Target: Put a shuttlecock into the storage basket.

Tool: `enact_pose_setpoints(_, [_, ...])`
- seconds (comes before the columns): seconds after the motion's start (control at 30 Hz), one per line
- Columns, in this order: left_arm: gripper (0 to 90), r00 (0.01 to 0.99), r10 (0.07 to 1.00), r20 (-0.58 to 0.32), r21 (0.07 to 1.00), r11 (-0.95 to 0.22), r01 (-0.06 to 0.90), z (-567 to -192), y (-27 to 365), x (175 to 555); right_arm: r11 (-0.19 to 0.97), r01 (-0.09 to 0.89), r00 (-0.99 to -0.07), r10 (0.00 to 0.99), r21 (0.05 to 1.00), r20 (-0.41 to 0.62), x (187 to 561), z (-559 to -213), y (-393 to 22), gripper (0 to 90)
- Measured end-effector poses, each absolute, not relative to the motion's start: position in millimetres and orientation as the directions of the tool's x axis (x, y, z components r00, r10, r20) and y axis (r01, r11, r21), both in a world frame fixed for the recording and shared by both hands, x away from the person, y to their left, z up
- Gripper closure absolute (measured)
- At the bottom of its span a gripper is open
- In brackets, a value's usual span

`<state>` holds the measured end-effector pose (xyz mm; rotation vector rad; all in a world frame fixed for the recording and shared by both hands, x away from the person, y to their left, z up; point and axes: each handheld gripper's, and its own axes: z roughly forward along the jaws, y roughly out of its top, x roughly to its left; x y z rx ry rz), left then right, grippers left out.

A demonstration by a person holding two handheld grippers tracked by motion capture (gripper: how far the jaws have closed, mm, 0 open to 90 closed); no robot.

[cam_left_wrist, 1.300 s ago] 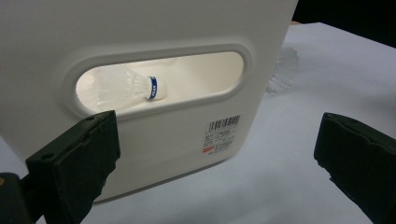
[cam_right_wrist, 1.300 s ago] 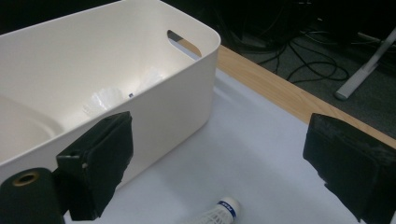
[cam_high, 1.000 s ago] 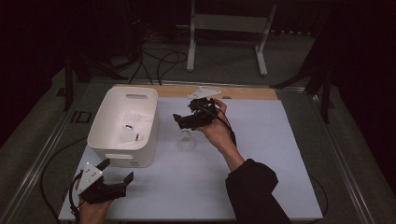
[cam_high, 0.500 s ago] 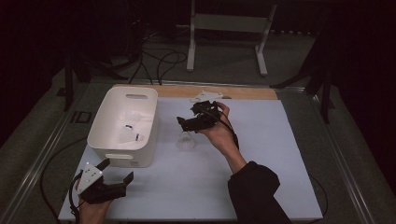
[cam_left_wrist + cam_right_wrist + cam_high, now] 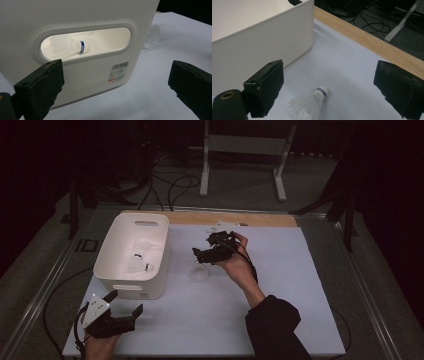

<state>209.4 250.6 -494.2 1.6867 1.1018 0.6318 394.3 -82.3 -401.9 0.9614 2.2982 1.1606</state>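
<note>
R gripper [image 5: 200, 254], jaws wide open, is hovering over the white feathered shuttlecock w/ blue band [image 5: 310, 103] lying on the worktop [image 5: 280, 285] beside the white plastic bin [image 5: 131, 256]; should drop straight & pinch cork end gently, while L gripper [image 5: 122, 307] is idling open.

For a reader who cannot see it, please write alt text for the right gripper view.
A white shuttlecock lies on its side on the pale table, between the open black jaws of the right gripper. A white bin stands to the left.
</note>
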Motion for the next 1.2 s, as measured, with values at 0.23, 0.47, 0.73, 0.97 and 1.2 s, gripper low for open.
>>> enact_pose_setpoints(0.23, [1.0, 0.451, 0.888, -0.086, 0.922, -0.100, 0.374, -494, 250, 209, 0.427, 0.412, -0.687, 0.726, 0.805, -0.033, 394, -409, -85, 9.1])
enact_pose_setpoints(0.47, [1.0, 0.451, 0.889, -0.085, 0.922, -0.101, 0.373, -494, 250, 209, 0.425, 0.421, -0.686, 0.727, 0.802, -0.025, 394, -413, -87, 9.1])
enact_pose_setpoints(0.73, [1.0, 0.453, 0.888, -0.083, 0.920, -0.106, 0.377, -494, 251, 209, 0.430, 0.435, -0.686, 0.728, 0.791, -0.019, 394, -422, -88, 9.2])
enact_pose_setpoints(0.97, [1.0, 0.452, 0.888, -0.084, 0.921, -0.103, 0.375, -495, 250, 210, 0.447, 0.445, -0.687, 0.726, 0.776, -0.025, 393, -430, -88, 9.3])
enact_pose_setpoints(1.2, [1.0, 0.451, 0.889, -0.085, 0.921, -0.102, 0.376, -495, 250, 210, 0.457, 0.454, -0.691, 0.723, 0.765, -0.021, 389, -440, -89, 9.4])
